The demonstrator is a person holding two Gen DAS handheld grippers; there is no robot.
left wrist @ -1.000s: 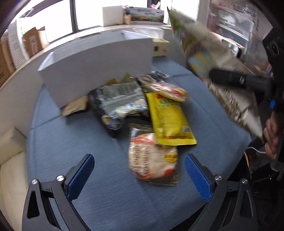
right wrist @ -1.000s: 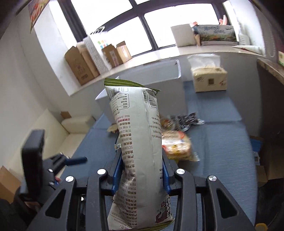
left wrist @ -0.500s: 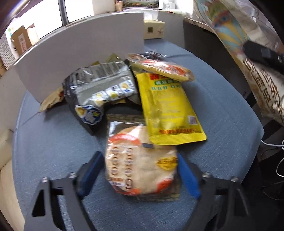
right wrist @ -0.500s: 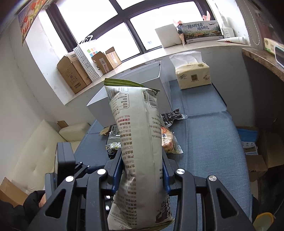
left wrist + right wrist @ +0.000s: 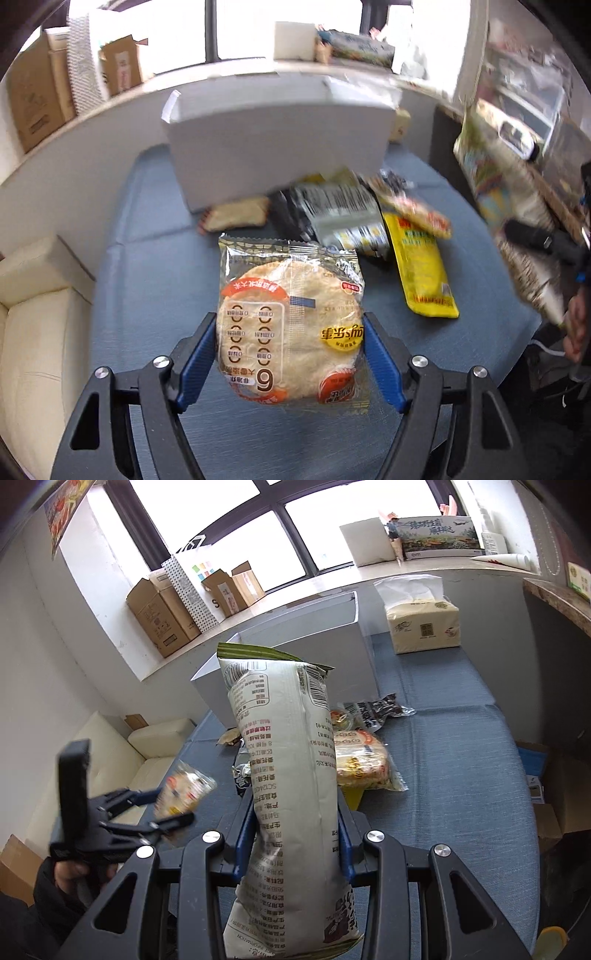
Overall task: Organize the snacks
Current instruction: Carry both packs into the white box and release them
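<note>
My left gripper point(image 5: 290, 350) is shut on a clear pack of round flat cakes point(image 5: 291, 325) and holds it above the blue surface point(image 5: 147, 295); it also shows in the right wrist view point(image 5: 181, 794). My right gripper point(image 5: 295, 834) is shut on a tall grey-white chip bag point(image 5: 284, 775), held upright; it shows at the right in the left wrist view point(image 5: 517, 206). A white open box point(image 5: 277, 147) stands behind a pile of snacks: a yellow pouch point(image 5: 417, 269), a black-and-grey bag point(image 5: 340, 218), a small brown pack point(image 5: 236, 218).
A tissue pack point(image 5: 421, 627) sits at the back of the blue surface. Cardboard boxes point(image 5: 166, 613) line the window sill. A cream sofa cushion point(image 5: 33, 332) lies to the left. A noodle-like pack point(image 5: 362, 764) and a dark pack point(image 5: 376, 709) lie by the pile.
My left gripper closed on the flat-cake pack and lifted it off the blue surface. My right gripper kept holding the chip bag upright.
</note>
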